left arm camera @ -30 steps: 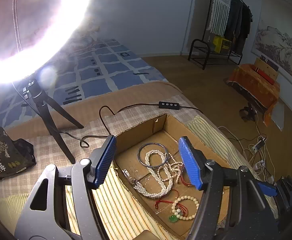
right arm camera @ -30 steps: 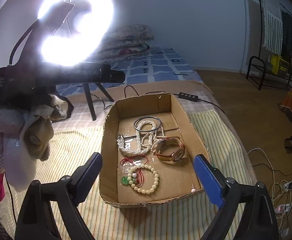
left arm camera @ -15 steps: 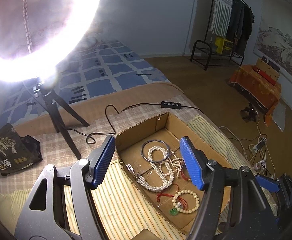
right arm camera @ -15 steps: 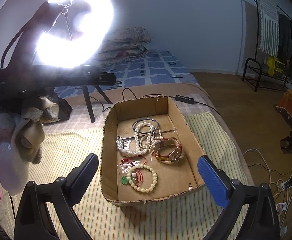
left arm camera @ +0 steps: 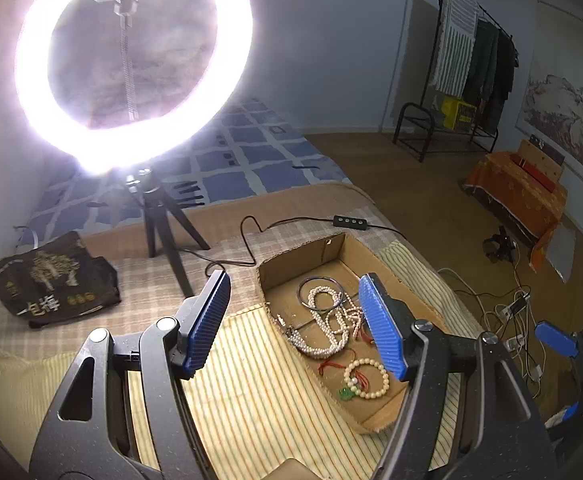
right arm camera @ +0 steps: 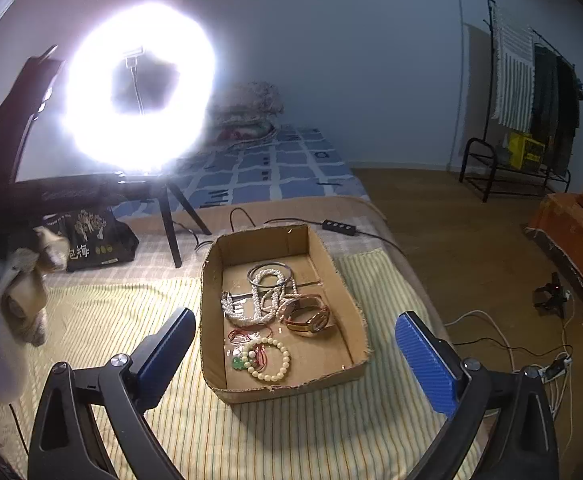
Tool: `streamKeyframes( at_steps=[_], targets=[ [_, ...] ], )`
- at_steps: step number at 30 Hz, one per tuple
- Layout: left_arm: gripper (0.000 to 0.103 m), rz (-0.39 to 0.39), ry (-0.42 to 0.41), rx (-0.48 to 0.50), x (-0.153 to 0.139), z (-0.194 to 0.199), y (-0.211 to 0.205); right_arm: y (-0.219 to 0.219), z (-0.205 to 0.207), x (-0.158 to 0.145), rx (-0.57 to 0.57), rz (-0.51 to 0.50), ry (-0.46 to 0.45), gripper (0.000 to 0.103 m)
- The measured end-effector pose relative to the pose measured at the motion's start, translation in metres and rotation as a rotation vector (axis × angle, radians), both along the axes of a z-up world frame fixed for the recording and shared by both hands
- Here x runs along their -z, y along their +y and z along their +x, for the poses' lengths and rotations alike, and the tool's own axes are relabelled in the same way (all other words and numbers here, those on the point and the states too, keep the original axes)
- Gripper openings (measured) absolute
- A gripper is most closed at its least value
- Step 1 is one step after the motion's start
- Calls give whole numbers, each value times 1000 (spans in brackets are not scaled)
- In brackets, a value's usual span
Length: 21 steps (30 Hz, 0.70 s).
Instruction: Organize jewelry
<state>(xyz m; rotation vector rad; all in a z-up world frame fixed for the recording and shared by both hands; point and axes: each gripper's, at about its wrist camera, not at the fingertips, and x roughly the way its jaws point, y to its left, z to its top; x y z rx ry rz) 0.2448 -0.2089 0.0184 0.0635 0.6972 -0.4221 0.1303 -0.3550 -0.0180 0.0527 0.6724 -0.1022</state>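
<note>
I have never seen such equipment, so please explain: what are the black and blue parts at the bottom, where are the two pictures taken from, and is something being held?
Each picture comes from a camera on a hand-held gripper, looking forward along its two blue-padded fingers. One shows the left gripper, the other the right gripper. Both are open and hold nothing. Below them a cardboard box rests on a striped cloth. In it lie a pearl necklace, a metal bangle, a gold watch and a bead bracelet. Behind stands a bright ring light on a tripod.
</note>
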Motion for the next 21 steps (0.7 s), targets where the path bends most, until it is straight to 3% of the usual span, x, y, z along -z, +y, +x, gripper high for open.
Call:
streamKeyframes(
  at_steps=[13, 15, 21],
  targets=[
    [69, -43, -81, -48, -50, -71, 53, 18, -42, -43, 48, -58, -64, 103],
    [76, -47, -89, -60, -55, -83, 63, 25, -51, -50, 52, -70, -80, 103],
    [78, -68, -108, -98, -59, -118, 93, 37, -70, -62, 73, -67, -138, 103]
  ],
)
